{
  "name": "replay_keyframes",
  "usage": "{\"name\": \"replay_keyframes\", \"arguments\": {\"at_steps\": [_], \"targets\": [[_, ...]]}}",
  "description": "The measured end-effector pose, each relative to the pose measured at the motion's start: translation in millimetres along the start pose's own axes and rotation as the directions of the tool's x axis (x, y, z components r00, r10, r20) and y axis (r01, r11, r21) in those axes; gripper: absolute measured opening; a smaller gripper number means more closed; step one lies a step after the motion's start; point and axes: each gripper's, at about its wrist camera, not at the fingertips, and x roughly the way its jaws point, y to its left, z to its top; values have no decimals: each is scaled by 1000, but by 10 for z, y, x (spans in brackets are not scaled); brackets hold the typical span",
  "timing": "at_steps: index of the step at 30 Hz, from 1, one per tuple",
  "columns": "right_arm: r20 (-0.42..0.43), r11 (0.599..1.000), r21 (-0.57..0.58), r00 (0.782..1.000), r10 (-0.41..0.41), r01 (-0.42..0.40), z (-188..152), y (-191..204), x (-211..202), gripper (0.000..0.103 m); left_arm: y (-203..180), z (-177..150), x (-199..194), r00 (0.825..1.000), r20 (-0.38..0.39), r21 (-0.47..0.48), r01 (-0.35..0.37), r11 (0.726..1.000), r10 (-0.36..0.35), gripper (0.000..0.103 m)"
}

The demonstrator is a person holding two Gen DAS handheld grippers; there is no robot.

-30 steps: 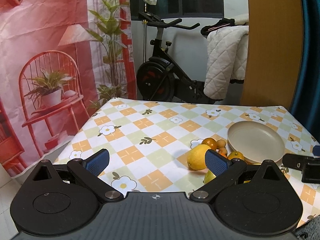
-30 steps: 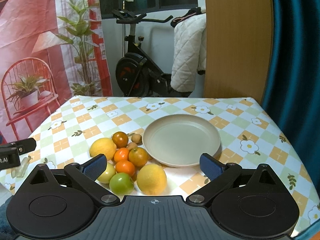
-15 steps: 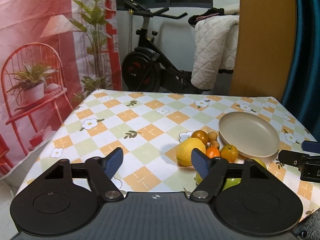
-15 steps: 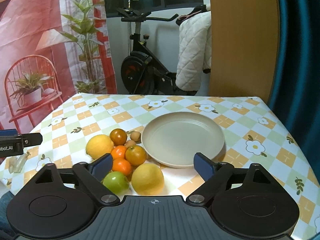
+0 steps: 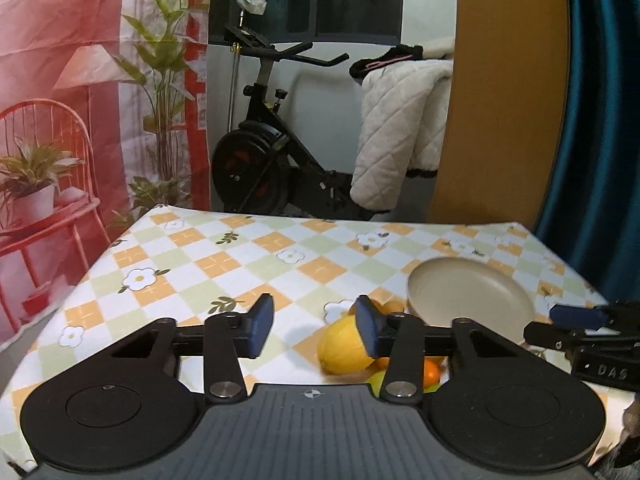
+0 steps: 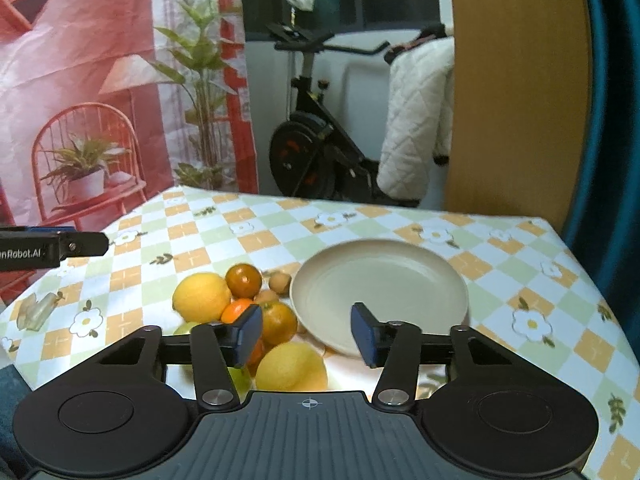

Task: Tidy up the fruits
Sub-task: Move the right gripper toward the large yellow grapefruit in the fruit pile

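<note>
A pile of fruit lies on the checked tablecloth left of an empty beige plate (image 6: 380, 280). It holds a far lemon (image 6: 201, 297), a near lemon (image 6: 291, 367), a dark orange (image 6: 244, 280), small oranges (image 6: 278, 322), green fruit (image 6: 240, 376) and a small brown fruit (image 6: 279, 281). My right gripper (image 6: 306, 336) is open and empty, above the near lemon and the plate's near rim. My left gripper (image 5: 314, 326) is open and empty, left of the far lemon (image 5: 343, 346). The plate (image 5: 468, 296) also shows in the left wrist view.
The table (image 5: 224, 264) ends at the far side, where an exercise bike (image 5: 264, 168) and a white quilt (image 5: 400, 136) stand. A wooden panel (image 6: 516, 92) and a blue curtain (image 5: 600, 120) are at the right. A red backdrop (image 5: 60, 80) hangs at the left.
Both grippers' jaws have narrowed but stay open. Both have dropped lower and nearer the table; the left one has swung right towards the fruit pile.
</note>
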Motion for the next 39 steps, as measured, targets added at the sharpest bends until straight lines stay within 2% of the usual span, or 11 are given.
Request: {"name": "replay_keyframes", "arguments": {"at_steps": [3, 10, 16, 21, 31, 39], "targets": [[23, 999, 27, 999, 35, -35, -20, -82, 32, 38, -10, 23, 68, 1000, 2, -23, -6, 1000, 6, 43], [-21, 994, 43, 995, 97, -96, -74, -137, 144, 40, -88, 55, 224, 998, -53, -53, 22, 998, -25, 43], [-41, 999, 13, 999, 35, -35, -90, -47, 151, 41, -243, -3, 277, 994, -73, -13, 75, 997, -76, 44], [-41, 1000, 18, 999, -7, 8, -151, -53, 104, 46, -258, -97, 285, 988, -91, -24, 123, 992, -125, 44], [-95, 1000, 15, 995, 2, 0, -339, -35, 188, 47, -376, -276, 323, 969, -136, -6, 206, 978, -205, 44], [-107, 999, 6, 994, 36, -35, -419, -38, 232, 47, -369, -324, 405, 963, -173, -16, 209, 978, -208, 44]]}}
